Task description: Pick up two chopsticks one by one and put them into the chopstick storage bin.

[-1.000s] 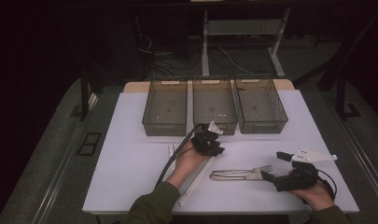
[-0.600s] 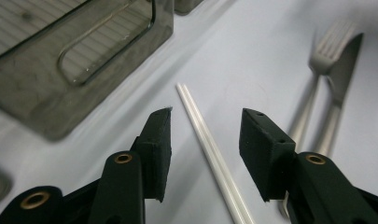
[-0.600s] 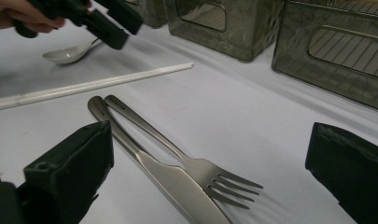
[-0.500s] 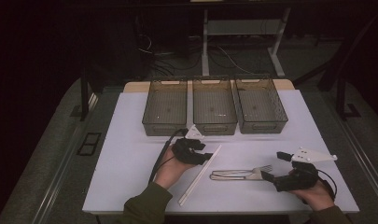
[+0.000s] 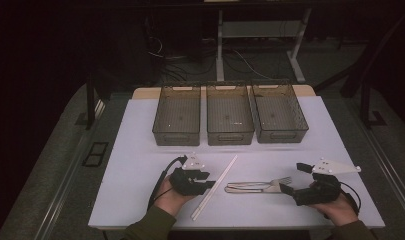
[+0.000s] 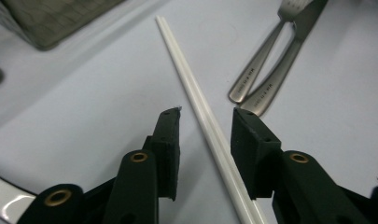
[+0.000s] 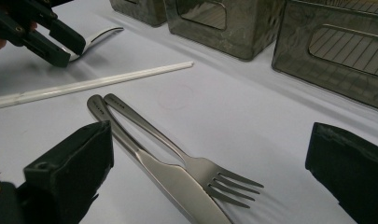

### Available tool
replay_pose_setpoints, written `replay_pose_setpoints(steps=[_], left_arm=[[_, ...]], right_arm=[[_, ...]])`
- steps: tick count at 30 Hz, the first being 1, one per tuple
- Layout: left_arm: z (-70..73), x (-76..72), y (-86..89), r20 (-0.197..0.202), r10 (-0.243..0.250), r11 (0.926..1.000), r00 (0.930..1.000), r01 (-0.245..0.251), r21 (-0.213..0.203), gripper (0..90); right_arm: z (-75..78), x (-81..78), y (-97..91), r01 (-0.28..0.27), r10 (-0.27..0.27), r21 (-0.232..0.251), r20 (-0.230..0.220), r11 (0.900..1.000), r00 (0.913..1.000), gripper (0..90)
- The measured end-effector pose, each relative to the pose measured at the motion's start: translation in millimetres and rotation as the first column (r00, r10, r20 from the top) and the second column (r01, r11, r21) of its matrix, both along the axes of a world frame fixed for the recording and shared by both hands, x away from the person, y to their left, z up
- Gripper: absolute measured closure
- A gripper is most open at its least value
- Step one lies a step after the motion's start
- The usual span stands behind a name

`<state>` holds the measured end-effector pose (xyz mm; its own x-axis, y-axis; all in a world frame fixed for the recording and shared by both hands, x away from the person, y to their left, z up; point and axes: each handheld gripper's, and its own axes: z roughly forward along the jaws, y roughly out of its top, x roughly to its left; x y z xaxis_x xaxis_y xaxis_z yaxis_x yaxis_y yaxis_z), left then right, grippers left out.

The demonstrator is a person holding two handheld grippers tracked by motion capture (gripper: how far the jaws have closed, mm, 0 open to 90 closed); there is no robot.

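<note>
Three bins (image 5: pixel 230 120) hold nothing; left gripper (image 6: pixel 204 128) jaws apart astride chopsticks (image 6: pixel 200 112), just closing

left gripper (image 5: pixel 206 181) beside white chopsticks (image 5: pixel 215 186) | right gripper (image 5: pixel 292 179) open (near fork (image 5: pixel 272 183), knife (image 5: pixel 250 189)) | three bins (image 5: pixel 229 113) behind

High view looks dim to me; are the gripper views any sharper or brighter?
High view: dark surroundings, soft detail, only the white table lit. Left gripper view: bright, chopsticks sharp, near jaws soft. Right gripper view: fork crisp, glare on the bins.
</note>
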<state>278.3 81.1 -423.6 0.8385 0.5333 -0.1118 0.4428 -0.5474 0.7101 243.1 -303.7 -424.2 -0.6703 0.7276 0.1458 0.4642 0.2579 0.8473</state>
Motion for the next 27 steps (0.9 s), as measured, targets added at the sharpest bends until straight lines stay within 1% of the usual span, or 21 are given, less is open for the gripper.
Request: replay_pose_setpoints(steps=[2, 4, 5, 8, 10, 12, 15, 16, 18, 20, 21, 27], left_arm=[[-2.0, -0.5, -4.4, -0.003, -0.008, 0.9999, 1.0000, 0.008, 0.012, 65.8], [-4.8, -0.6, -8.2, -0.010, -0.017, 0.9993, 0.9998, 0.018, 0.033, 66.7], [-6.2, -0.5, -9.7, -0.015, -0.020, 0.9989, 0.9997, 0.021, 0.041, 69.4], [-9.7, 0.1, -13.3, -0.024, -0.012, 0.9978, 0.9997, 0.013, 0.064, 72.4], [-10.8, 1.5, -14.3, -0.030, -0.008, 0.9980, 0.9995, 0.009, 0.063, 73.7], [-11.7, 2.5, -14.7, -0.028, -0.014, 0.9972, 0.9995, 0.016, 0.073, 74.5], [-13.1, 1.9, -16.8, -0.037, -0.011, 0.9969, 0.9993, 0.014, 0.078, 75.7], [-13.4, 2.2, -17.2, -0.035, -0.017, 0.9963, 0.9993, 0.020, 0.084, 76.0], [-14.2, 1.6, -18.8, -0.034, -0.011, 0.9960, 0.9993, 0.014, 0.089, 76.4], [-15.6, 2.1, -19.7, -0.026, -0.019, 0.9938, 0.9995, 0.022, 0.109, 76.6], [-16.4, 1.2, -20.5, -0.027, -0.012, 0.9937, 0.9996, 0.015, 0.111, 76.6], [-16.4, 0.7, -20.5, -0.022, -0.004, 0.9930, 0.9998, 0.006, 0.118, 78.2]], right_arm=[[0.0, -0.2, -0.1, -0.001, 0.001, -0.002, 0.001, 1.0000, 1.0000, 1.1], [0.0, -0.3, 0.1, -0.001, 0.001, -0.003, 0.000, 1.0000, 1.0000, 1.1], [0.0, -0.7, 0.4, 0.000, 0.000, -0.003, -0.002, 1.0000, 1.0000, 1.1], [-0.1, -0.8, 0.6, -0.001, 0.001, -0.004, -0.002, 1.0000, 1.0000, 1.1], [-0.1, -0.7, 0.6, -0.002, 0.002, -0.004, -0.003, 1.0000, 1.0000, 1.1], [-0.1, -0.7, 0.5, -0.002, 0.002, -0.004, -0.003, 1.0000, 1.0000, 1.1], [-0.1, -0.6, 0.4, -0.002, 0.002, -0.003, -0.003, 1.0000, 1.0000, 1.1], [-0.2, -0.5, 0.5, -0.002, 0.002, -0.003, -0.003, 1.0000, 1.0000, 1.1], [-0.1, -0.5, 0.6, -0.002, 0.002, -0.003, -0.003, 1.0000, 1.0000, 1.1], [-0.1, -0.7, 0.6, -0.002, 0.002, -0.004, -0.003, 1.0000, 1.0000, 1.1], [-0.1, -0.7, 0.6, -0.002, 0.002, -0.004, -0.003, 1.0000, 1.0000, 1.1], [-0.2, -0.4, 0.6, -0.001, 0.001, -0.001, -0.003, 1.0000, 1.0000, 1.1]])
